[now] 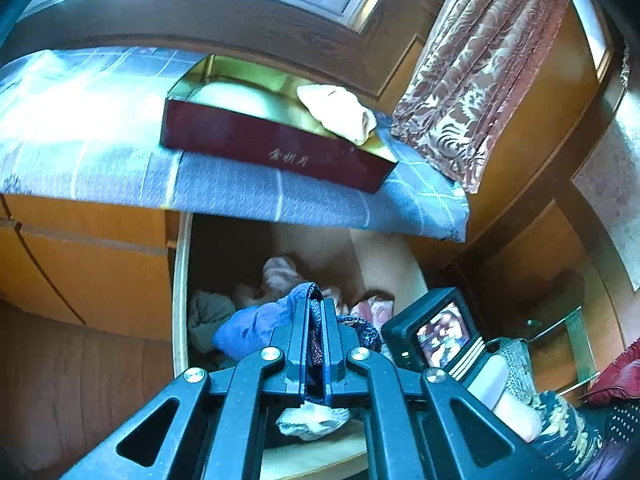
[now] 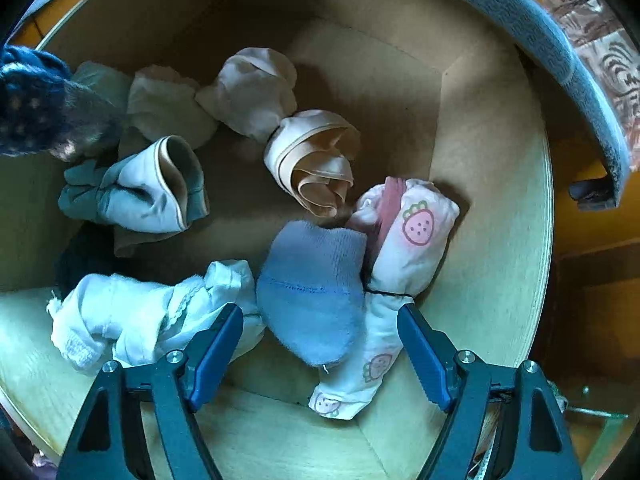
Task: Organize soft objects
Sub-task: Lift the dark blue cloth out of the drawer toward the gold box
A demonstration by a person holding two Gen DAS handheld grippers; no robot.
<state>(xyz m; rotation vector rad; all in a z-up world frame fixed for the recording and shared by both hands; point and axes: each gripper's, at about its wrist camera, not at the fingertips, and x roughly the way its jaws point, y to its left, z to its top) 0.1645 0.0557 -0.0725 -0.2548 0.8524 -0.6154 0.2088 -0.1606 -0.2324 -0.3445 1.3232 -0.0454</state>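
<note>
My left gripper [image 1: 316, 312] is shut on a dark blue patterned cloth [image 1: 260, 322], held above an open wooden drawer [image 1: 181, 280] of rolled garments. That cloth also shows at the far left of the right wrist view [image 2: 36, 104]. My right gripper [image 2: 320, 316] is open inside the drawer [image 2: 492, 240], its fingers either side of a blue sock roll [image 2: 312, 288]. Beside it lie a white strawberry-print roll [image 2: 412, 240], a white lacy piece [image 2: 132, 316], a beige roll [image 2: 316, 160], a grey-green roll [image 2: 148, 188] and pale rolls [image 2: 248, 88].
A dark red box [image 1: 272, 144] with a gold inside sits on the blue checked bedspread [image 1: 100, 160] above the drawer, holding a cream folded cloth [image 1: 340, 112]. A patterned curtain [image 1: 480, 72] hangs at right. The right gripper's camera unit [image 1: 436, 332] shows beside my left gripper.
</note>
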